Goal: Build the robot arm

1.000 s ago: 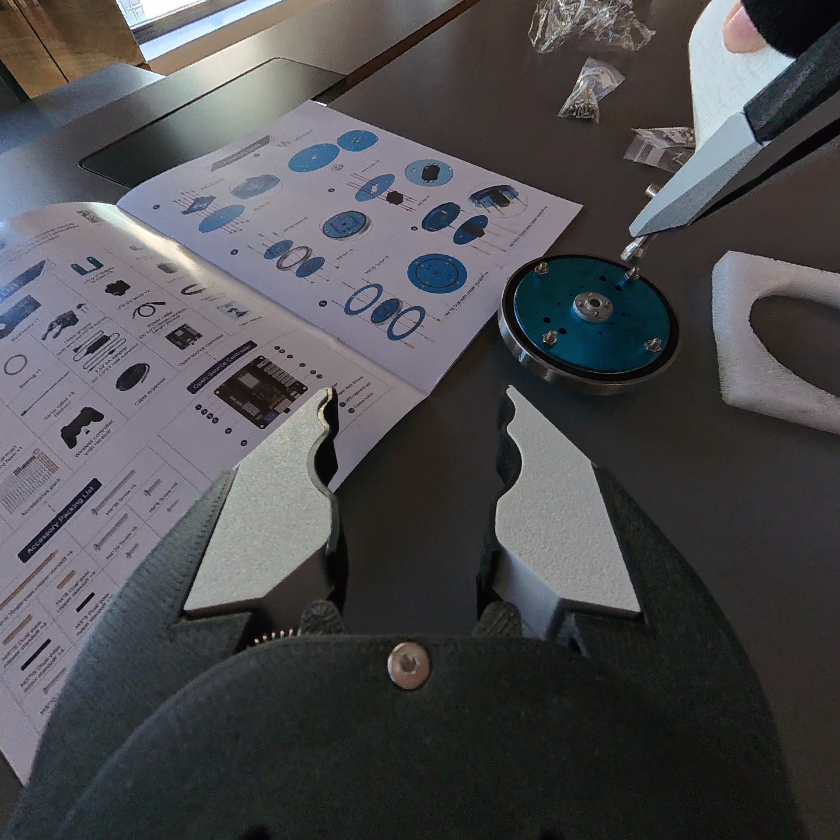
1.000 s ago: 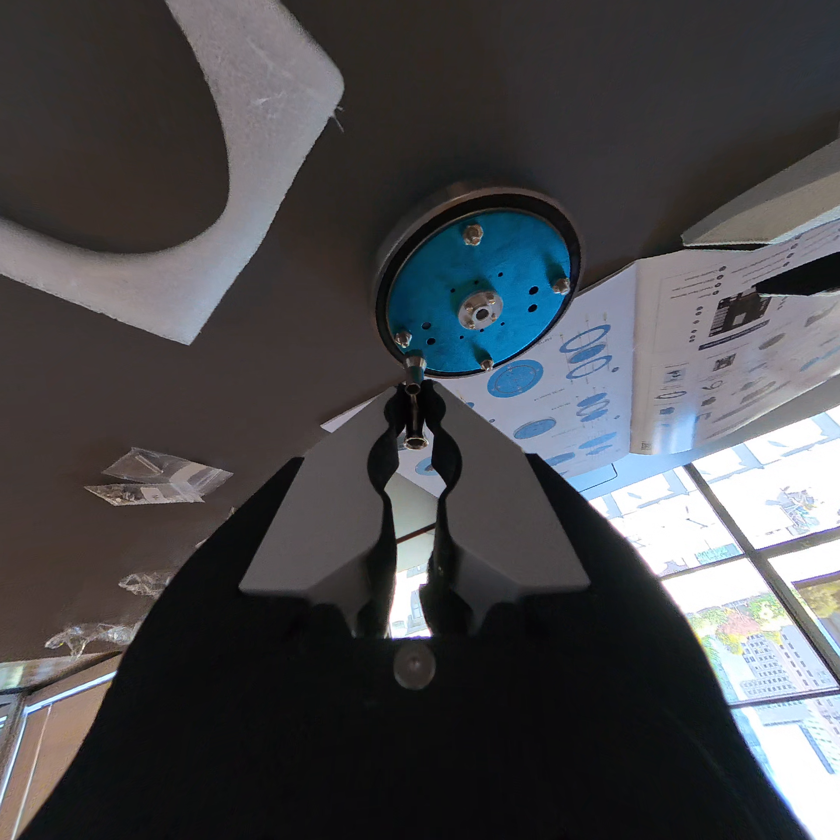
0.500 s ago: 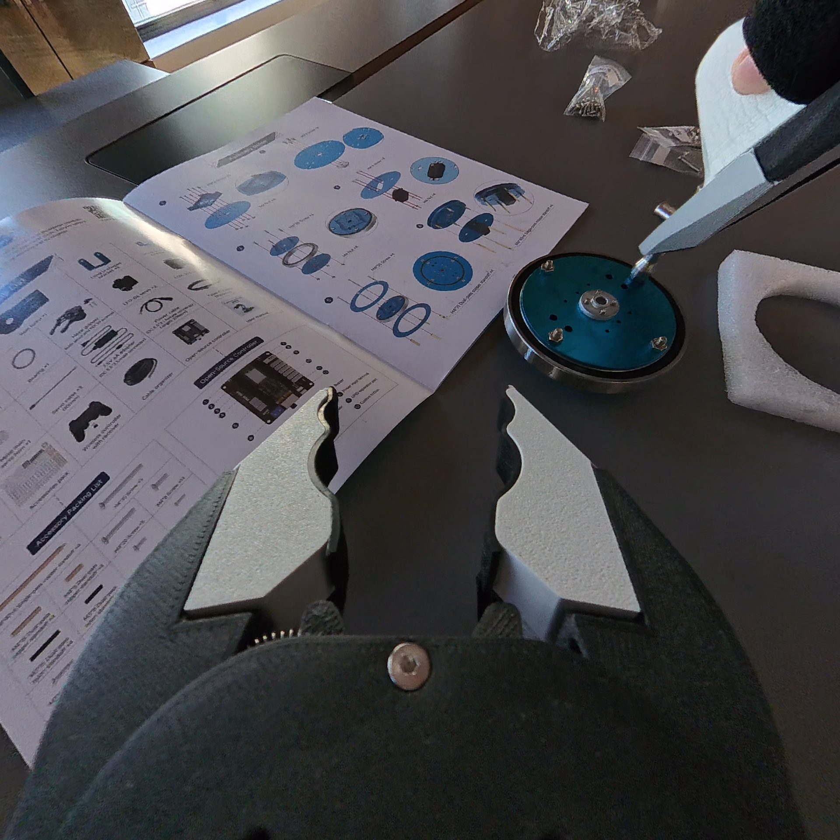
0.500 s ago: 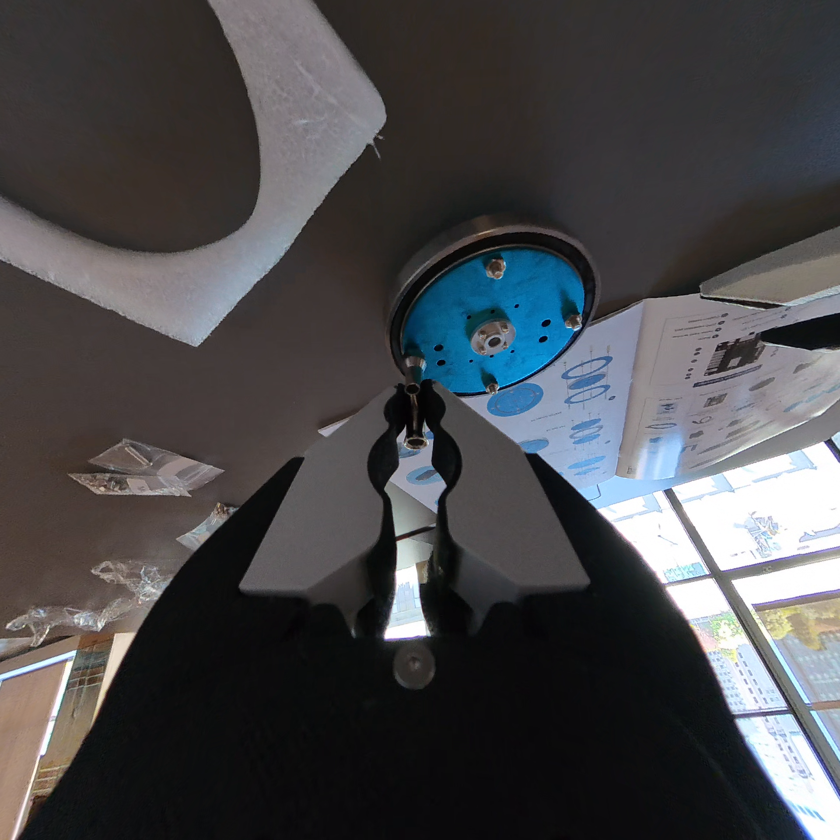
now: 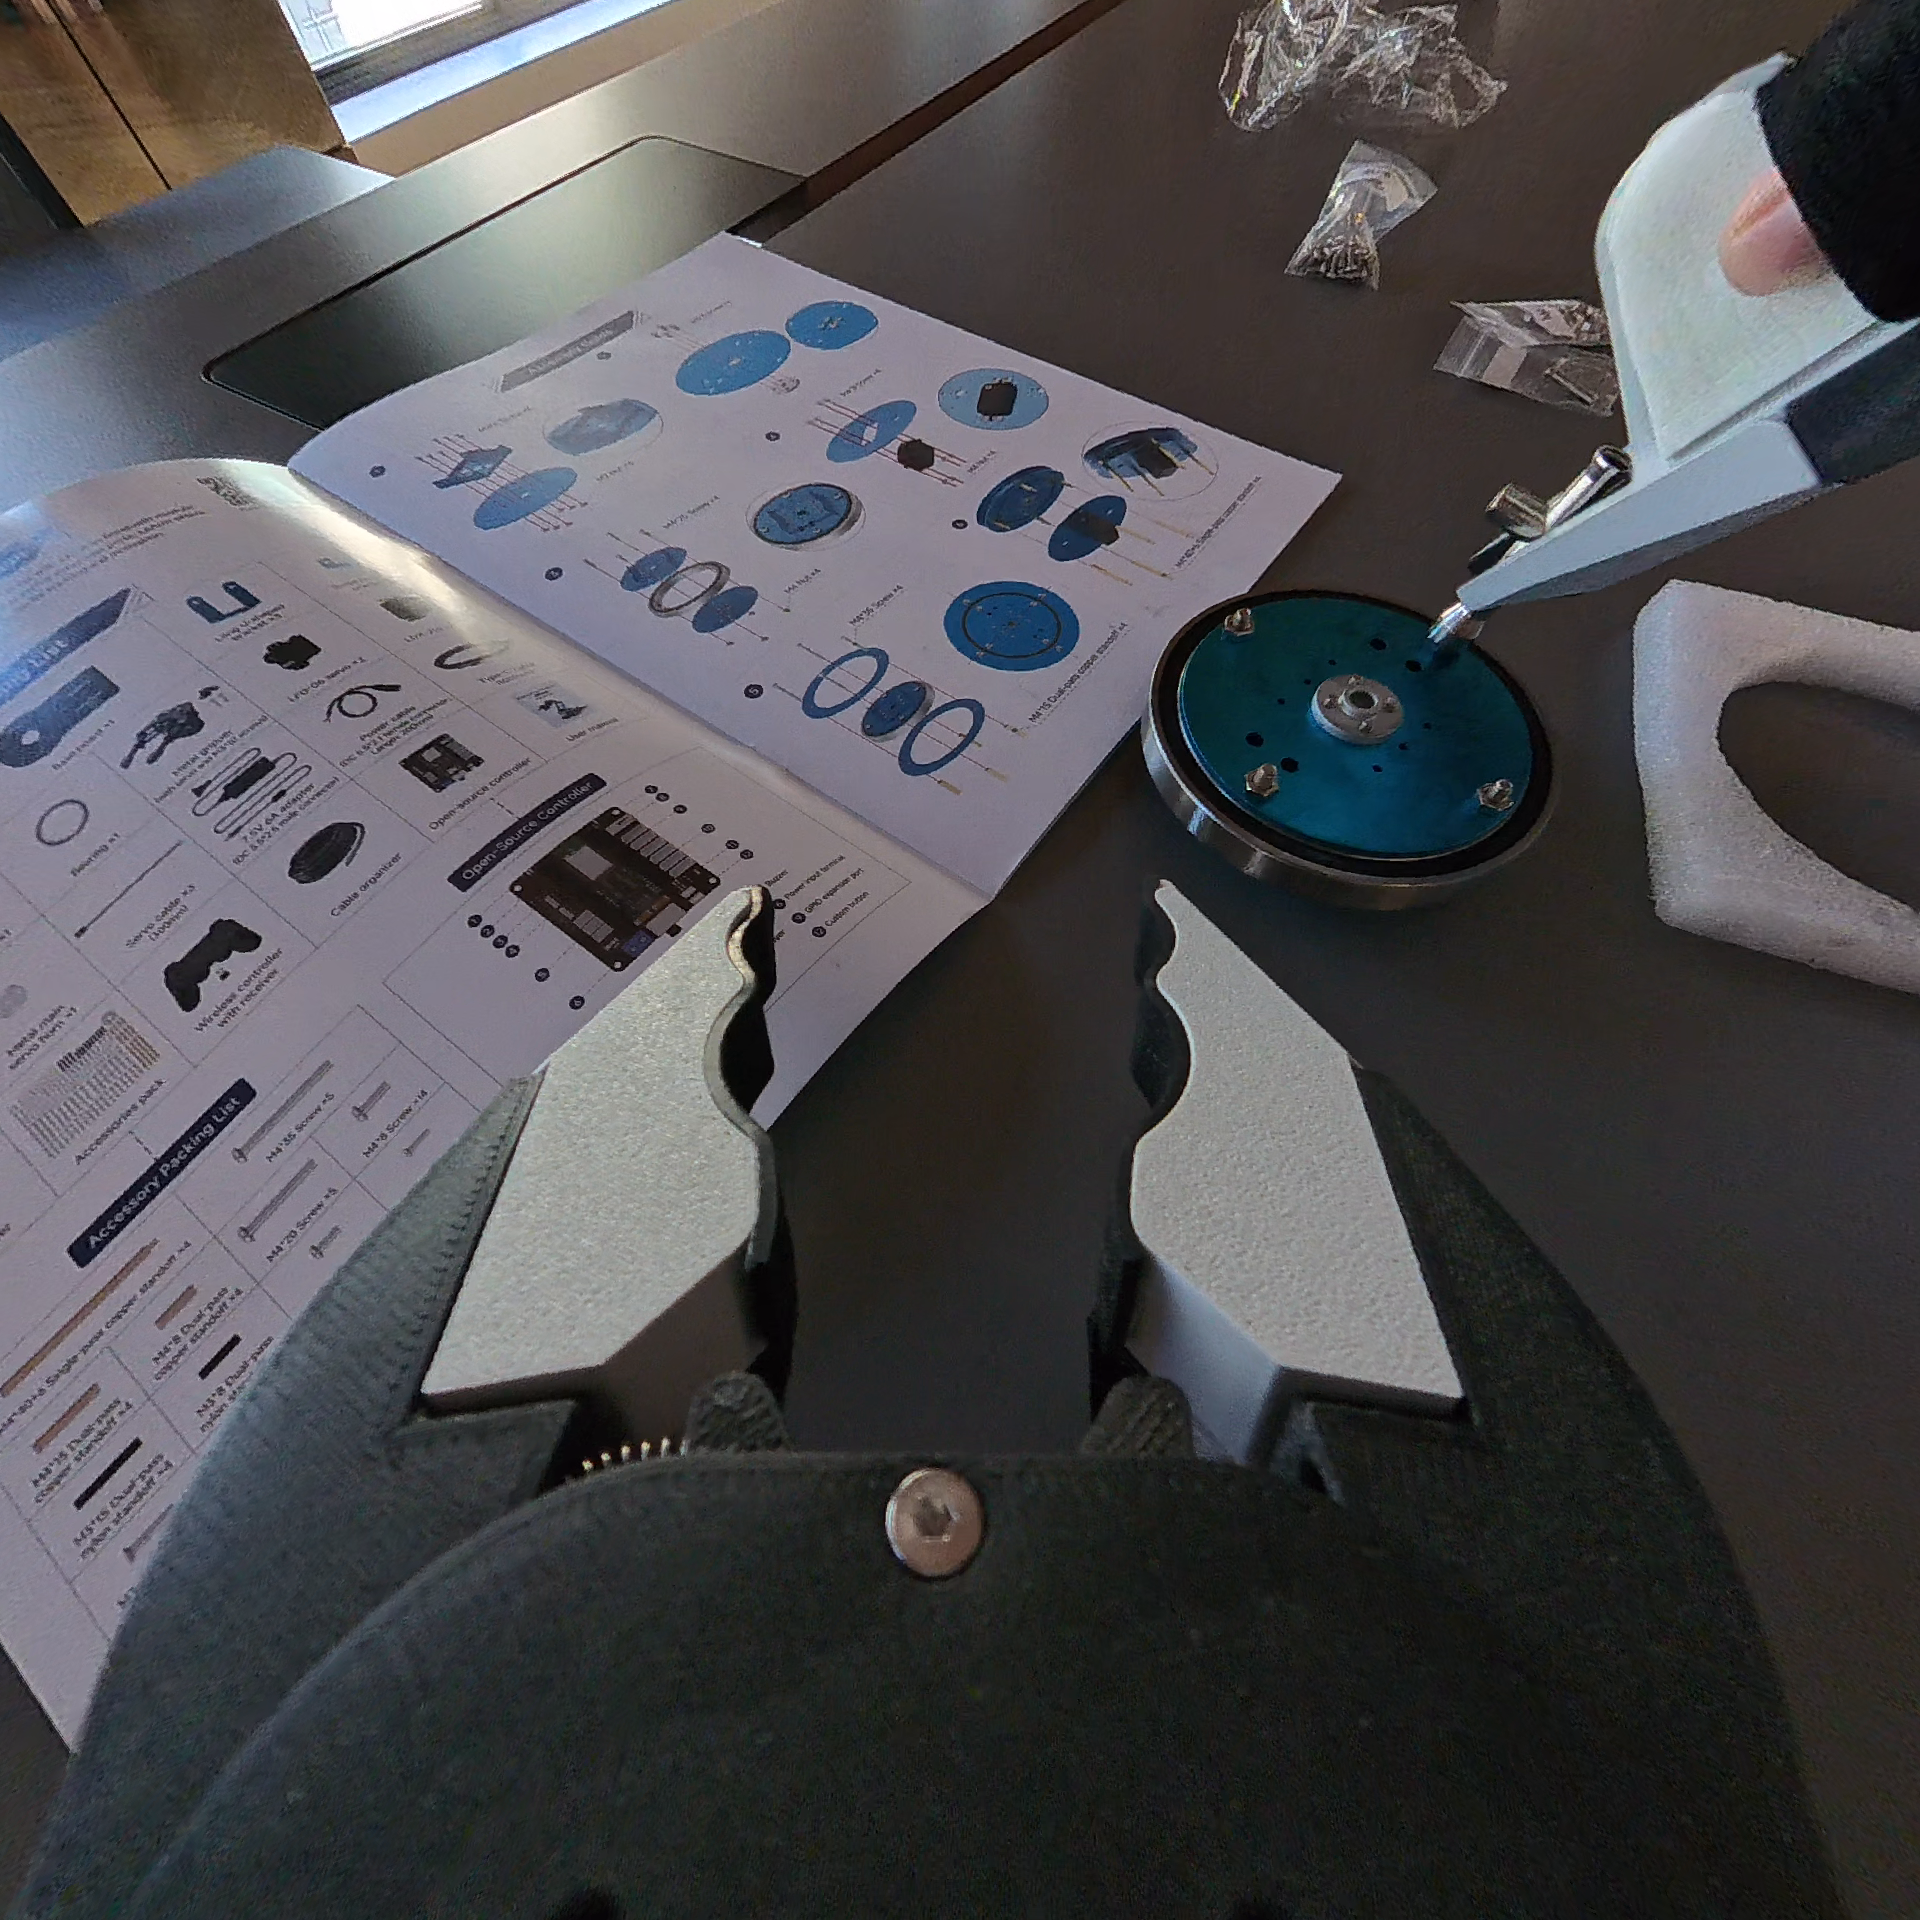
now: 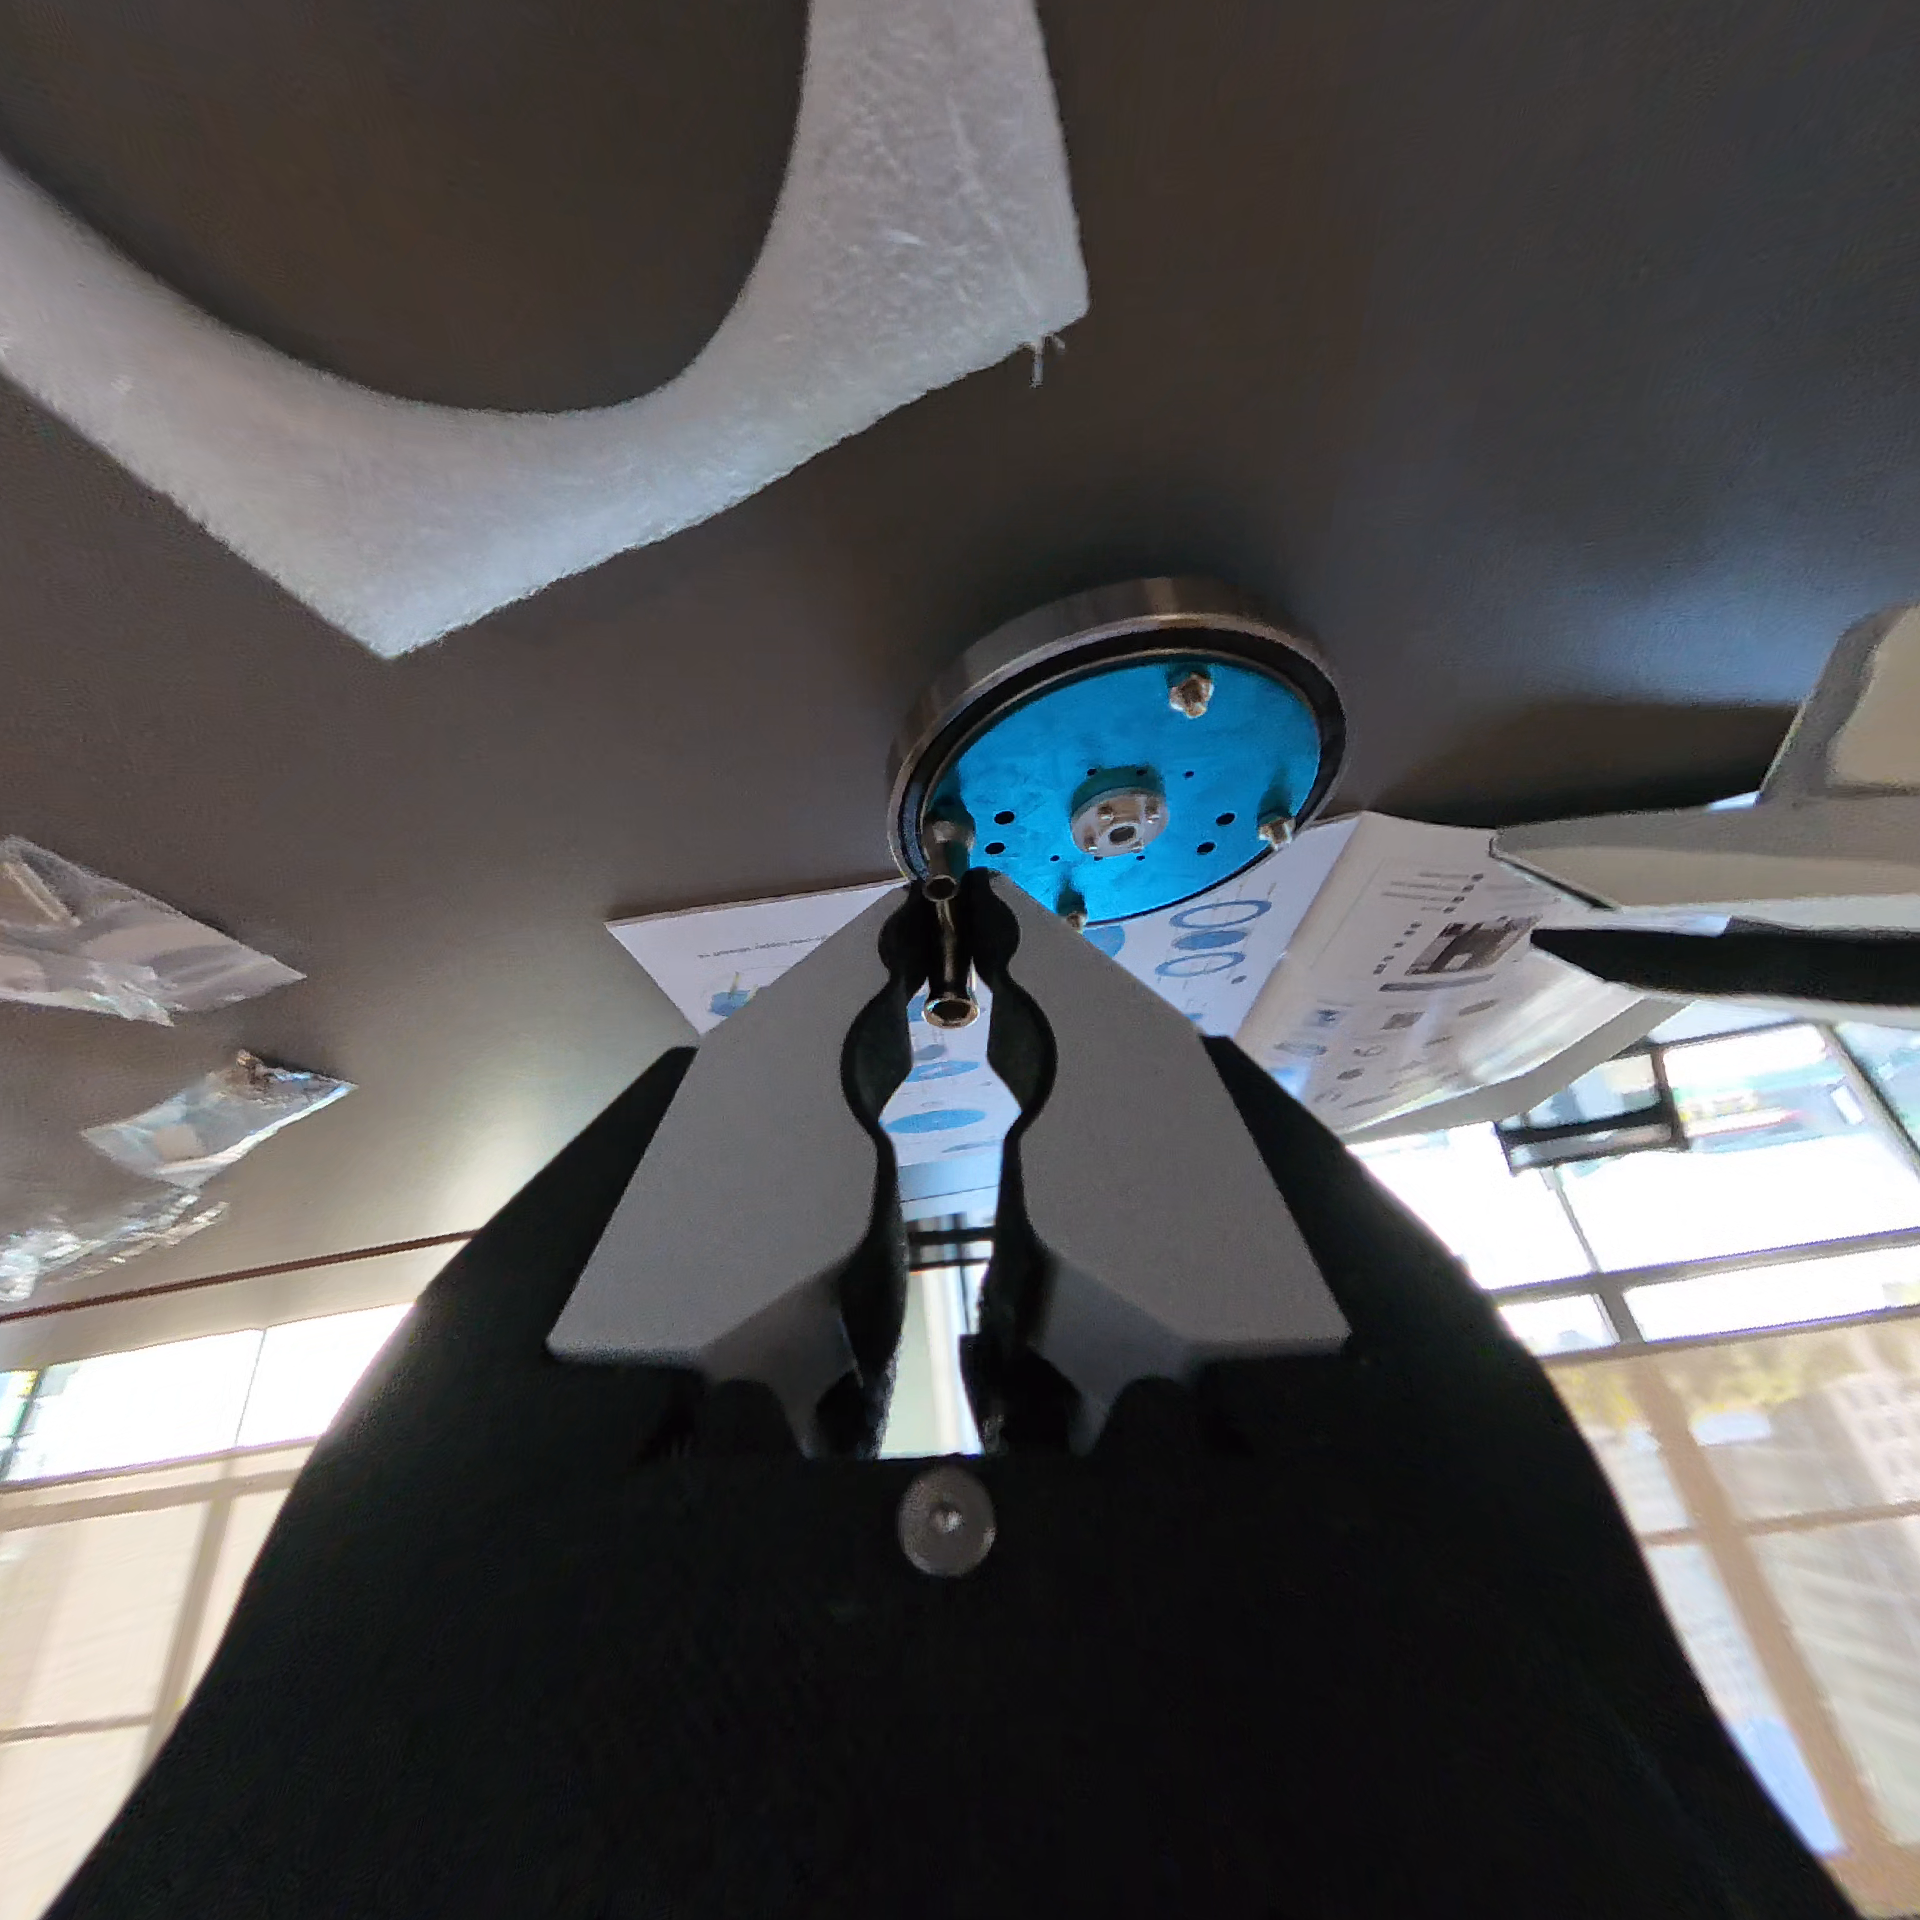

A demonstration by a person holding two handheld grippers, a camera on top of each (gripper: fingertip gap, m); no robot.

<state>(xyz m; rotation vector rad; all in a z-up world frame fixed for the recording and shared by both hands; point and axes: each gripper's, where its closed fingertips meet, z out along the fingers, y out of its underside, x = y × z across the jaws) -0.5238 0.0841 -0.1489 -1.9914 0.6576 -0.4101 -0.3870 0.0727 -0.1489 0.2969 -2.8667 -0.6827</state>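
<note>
A round blue disc (image 5: pixel 1351 727) in a silver ring lies on the dark table, with small studs near its rim and a hub in the middle. My right gripper (image 6: pixel 951 896) is shut on a thin silver metal standoff (image 6: pixel 951 966). The standoff's tip meets the blue disc (image 6: pixel 1091 727) at a point near its rim. In the left wrist view the right gripper (image 5: pixel 1475 603) comes in from the upper right over the disc's far edge. My left gripper (image 5: pixel 954 914) is open and empty, low over the table just short of the disc.
An open printed manual (image 5: pixel 623 675) lies left of the disc. A white foam frame (image 5: pixel 1766 810) lies on its right, also in the right wrist view (image 6: pixel 520 499). Small plastic bags of hardware (image 5: pixel 1361 208) lie farther back. A gloved hand (image 5: pixel 1849 135) holds the right gripper. About 4 cm separates my right fingertips from the round blue disc (image 5: pixel 1351 727). It is also in sight in the right wrist view (image 6: pixel 1147 815).
My right gripper has carried the standoff from just beyond the disc's rim down onto the blue face near the rim and tilted lower. My left gripper has stayed nearly still and open.
</note>
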